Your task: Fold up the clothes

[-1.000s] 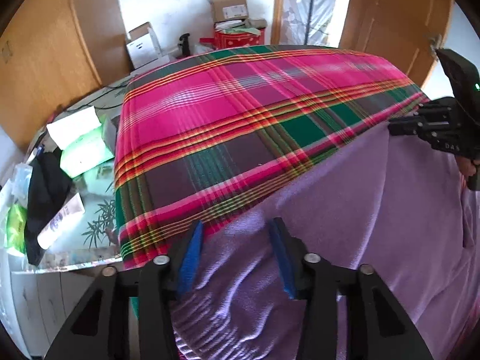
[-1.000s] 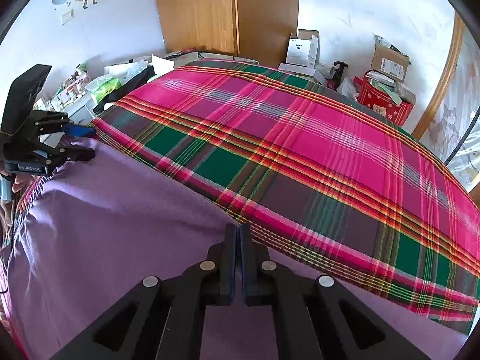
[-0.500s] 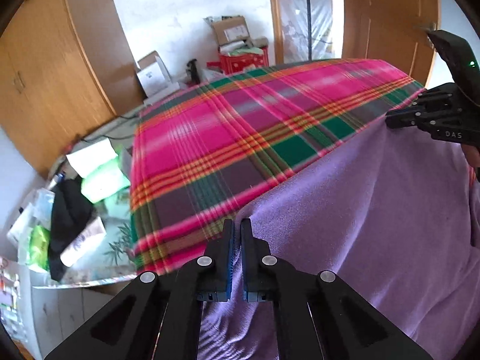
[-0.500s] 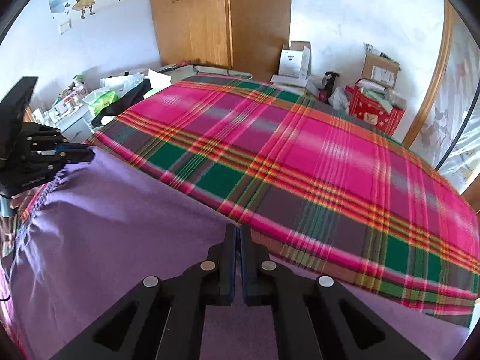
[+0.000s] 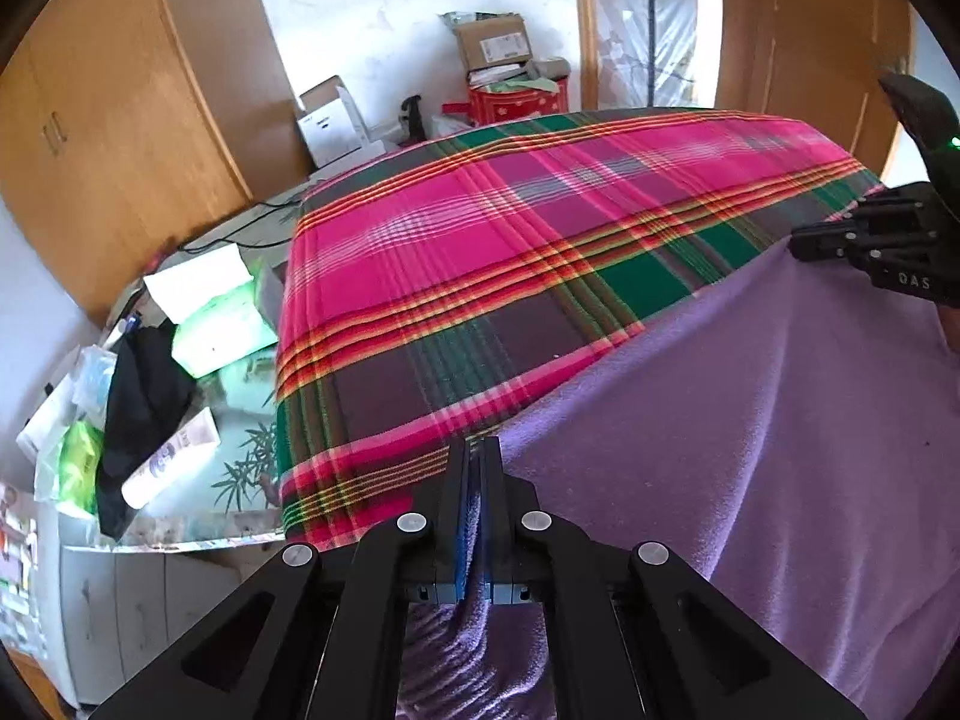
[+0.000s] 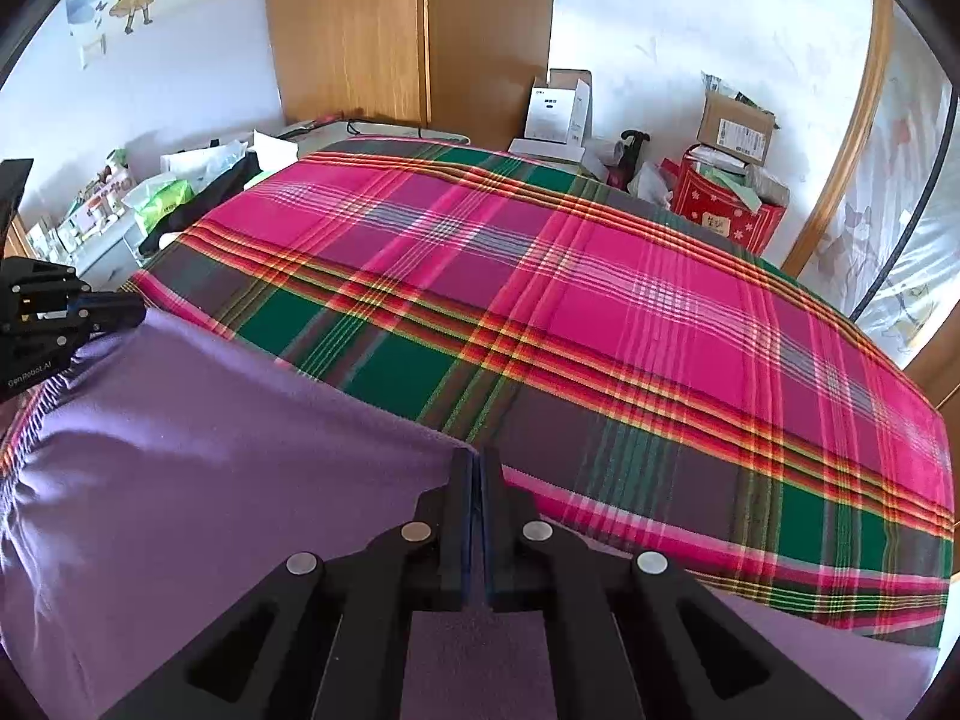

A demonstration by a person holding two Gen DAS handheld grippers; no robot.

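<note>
While the purple garment (image 5: 750,420) lies spread over the near part of the plaid-covered bed (image 5: 510,252), the left gripper (image 5: 477,474) is clenched on 1 corner of its edge. The right gripper (image 6: 477,480) pinches the other corner: 2 grippers, 1 garment.

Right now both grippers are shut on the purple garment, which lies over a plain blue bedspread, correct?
Not quite. The left gripper and right gripper are shut on the purple garment, but the bedspread is pink, green and red plaid, as the right wrist view shows.
</note>
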